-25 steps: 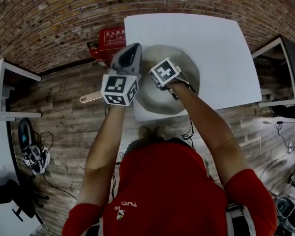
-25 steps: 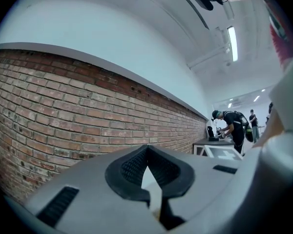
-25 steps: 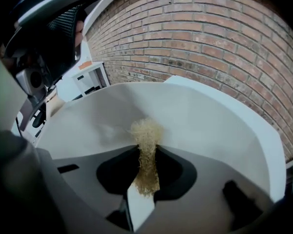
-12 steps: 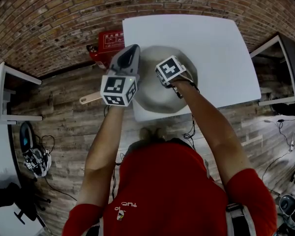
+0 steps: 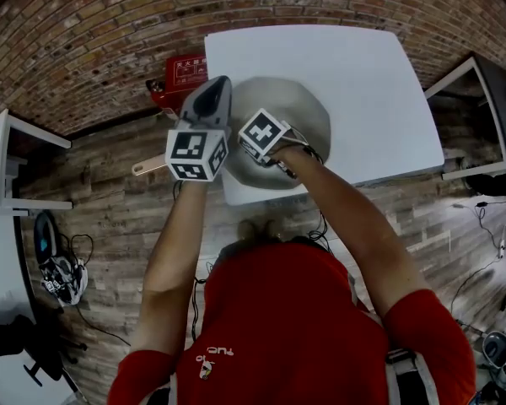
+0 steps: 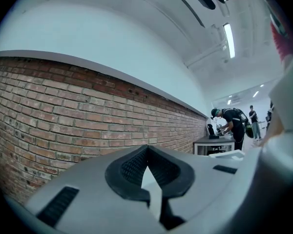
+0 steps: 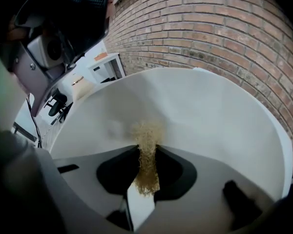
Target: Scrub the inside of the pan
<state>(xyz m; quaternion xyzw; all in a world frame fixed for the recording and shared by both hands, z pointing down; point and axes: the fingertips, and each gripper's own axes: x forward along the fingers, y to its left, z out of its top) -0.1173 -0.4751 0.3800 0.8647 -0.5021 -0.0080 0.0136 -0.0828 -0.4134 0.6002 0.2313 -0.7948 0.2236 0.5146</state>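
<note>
A pale grey pan [image 5: 297, 112] sits on the near left part of a white table [image 5: 363, 66]; its wooden handle [image 5: 149, 166] sticks out left past the table edge. My right gripper [image 5: 268, 140] is over the pan's near left side, shut on a tan fibrous scrubber [image 7: 147, 155] whose tip presses on the pan's inner wall [image 7: 210, 111]. My left gripper [image 5: 204, 112] is at the pan's left rim above the handle's root. Its jaws [image 6: 147, 152] stand shut, facing a brick wall, and I cannot make out anything between them.
A red box [image 5: 182, 72] stands on the floor by the table's left corner. A white desk [image 5: 0, 154] is at far left and another desk [image 5: 481, 116] at right. Cables and gear [image 5: 59, 268] lie on the wooden floor. People stand far off [image 6: 232, 123].
My right gripper has slid left and toward me across the pan's inside with the scrubber. The left gripper has shifted only slightly left.
</note>
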